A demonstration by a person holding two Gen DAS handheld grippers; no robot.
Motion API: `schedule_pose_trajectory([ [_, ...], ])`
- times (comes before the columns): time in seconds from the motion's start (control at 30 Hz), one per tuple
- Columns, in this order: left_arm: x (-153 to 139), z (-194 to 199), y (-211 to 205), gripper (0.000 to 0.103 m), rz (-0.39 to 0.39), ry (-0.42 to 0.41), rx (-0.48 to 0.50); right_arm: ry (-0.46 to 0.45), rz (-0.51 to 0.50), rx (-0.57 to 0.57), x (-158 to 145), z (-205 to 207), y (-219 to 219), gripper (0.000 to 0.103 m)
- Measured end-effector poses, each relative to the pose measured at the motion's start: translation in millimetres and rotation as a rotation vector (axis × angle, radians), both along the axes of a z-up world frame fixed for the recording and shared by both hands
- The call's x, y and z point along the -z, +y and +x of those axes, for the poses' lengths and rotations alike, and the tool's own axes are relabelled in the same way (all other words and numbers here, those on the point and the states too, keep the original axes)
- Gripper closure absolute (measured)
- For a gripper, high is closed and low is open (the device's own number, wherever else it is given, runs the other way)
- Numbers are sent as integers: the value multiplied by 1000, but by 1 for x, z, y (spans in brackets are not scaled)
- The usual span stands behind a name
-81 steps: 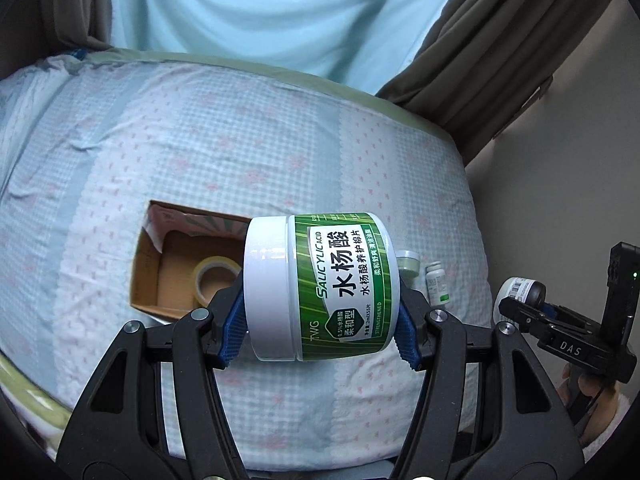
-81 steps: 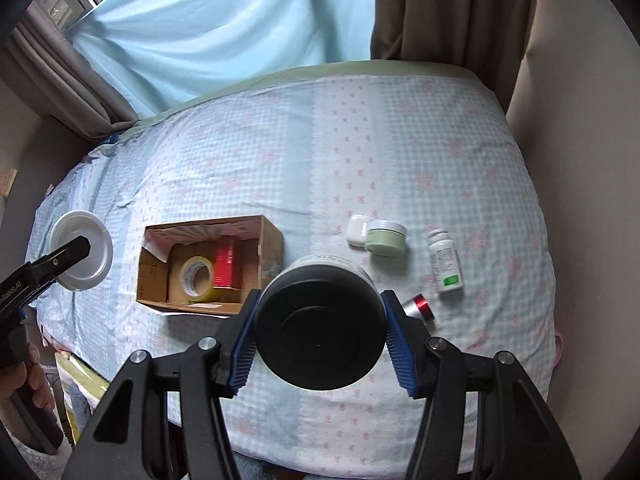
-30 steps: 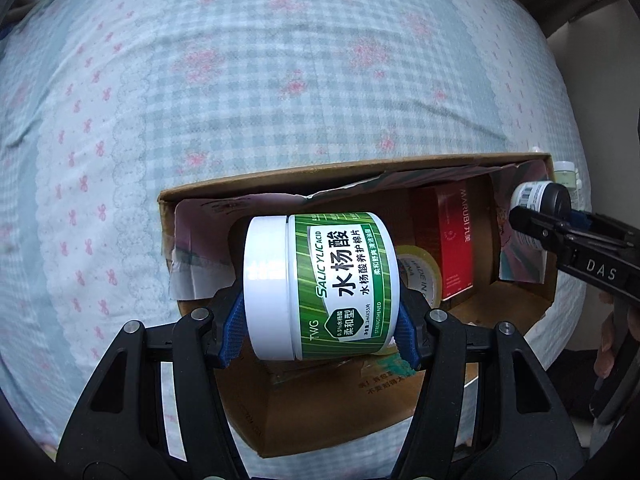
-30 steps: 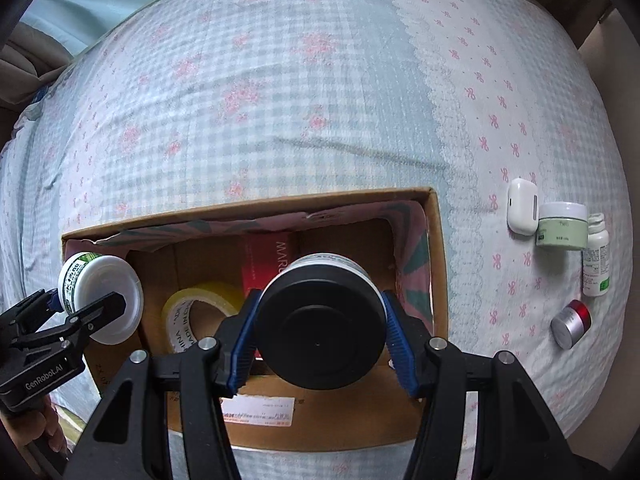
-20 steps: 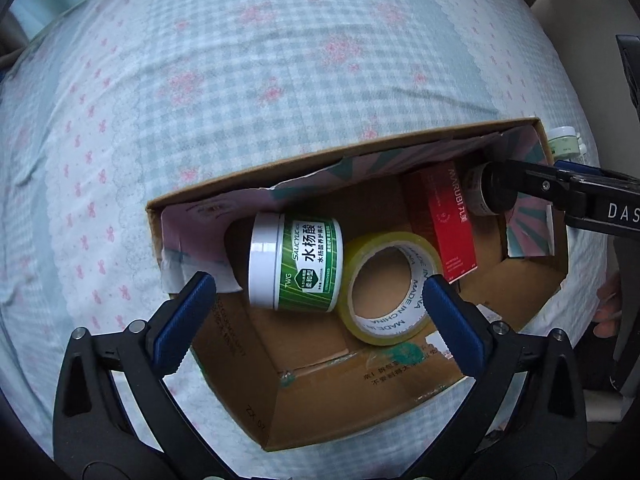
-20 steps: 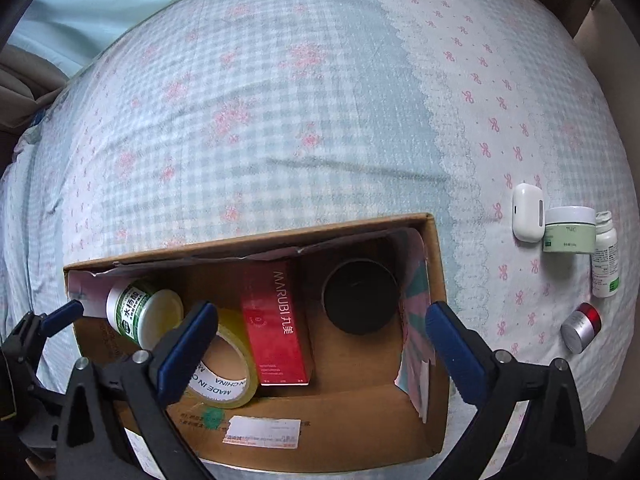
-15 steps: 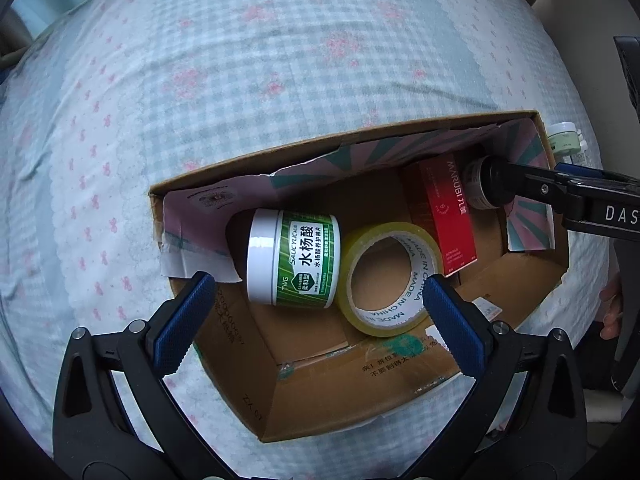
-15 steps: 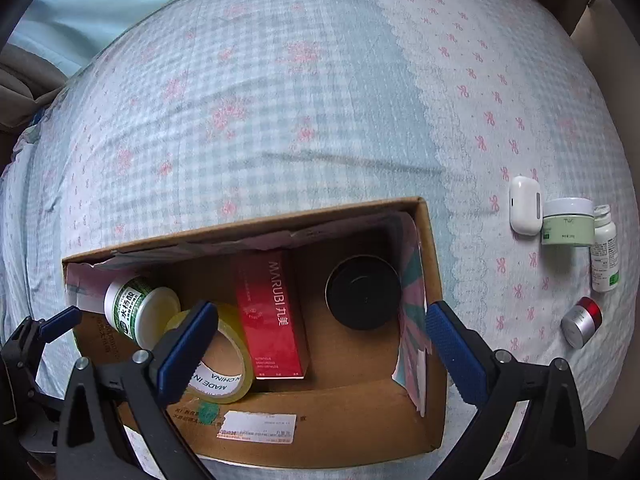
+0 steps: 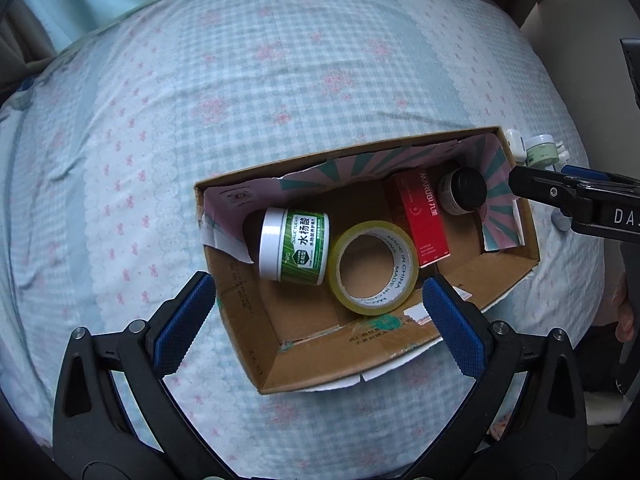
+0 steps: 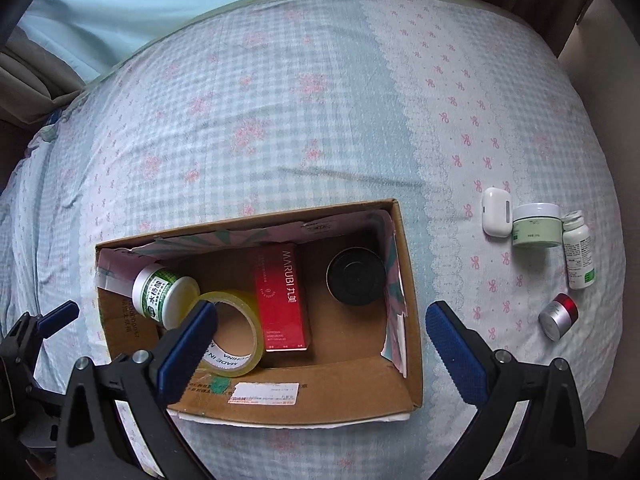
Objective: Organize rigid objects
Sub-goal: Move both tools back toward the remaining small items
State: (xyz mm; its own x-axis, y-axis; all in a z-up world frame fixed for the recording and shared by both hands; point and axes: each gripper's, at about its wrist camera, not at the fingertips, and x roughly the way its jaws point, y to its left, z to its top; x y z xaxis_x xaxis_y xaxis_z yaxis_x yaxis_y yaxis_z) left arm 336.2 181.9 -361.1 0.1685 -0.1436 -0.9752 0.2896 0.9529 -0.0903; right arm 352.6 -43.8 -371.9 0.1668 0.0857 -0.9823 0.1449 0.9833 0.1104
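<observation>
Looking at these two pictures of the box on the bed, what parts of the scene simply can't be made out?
- Small print on the white bottle and pale green jar: too small, right wrist view.
- The same items in the left wrist view: mostly hidden behind the cardboard box wall and the right gripper.
- Black-lidded jar: its label faces away, right wrist view.
- Left gripper: cut off by the picture's edge, right wrist view.

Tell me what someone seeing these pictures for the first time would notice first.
An open brown cardboard box sits on the blue-checked bedsheet, holding a green-labelled white-lidded jar lying on its side, a yellowish roll of clear tape, a red rectangular carton and a black-lidded round jar. To its right, four small items lie on the sheet, among them a white earbud case.
</observation>
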Motion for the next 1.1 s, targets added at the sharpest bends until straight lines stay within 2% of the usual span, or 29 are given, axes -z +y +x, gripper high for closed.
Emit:
schedule_pose_trajectory([
  [0.3,-61,-50,12,0,12,-91,-26,-54,-17,-36,-56,-36,18,0],
  [0.6,-133,-112,9,0,37,-265,-4,-128,-17,-35,-123,-96,36,0],
  [0.7,-149,-132,1,0,13,-307,15,-156,-39,-40,-142,-120,34,0],
  [0.87,-167,-158,-25,0,-36,-344,48,-198,-57,-1,-166,-159,12,0],
  [1.1,-180,-175,-87,0,-77,-359,85,-224,-67,65,-179,-202,-55,0],
])
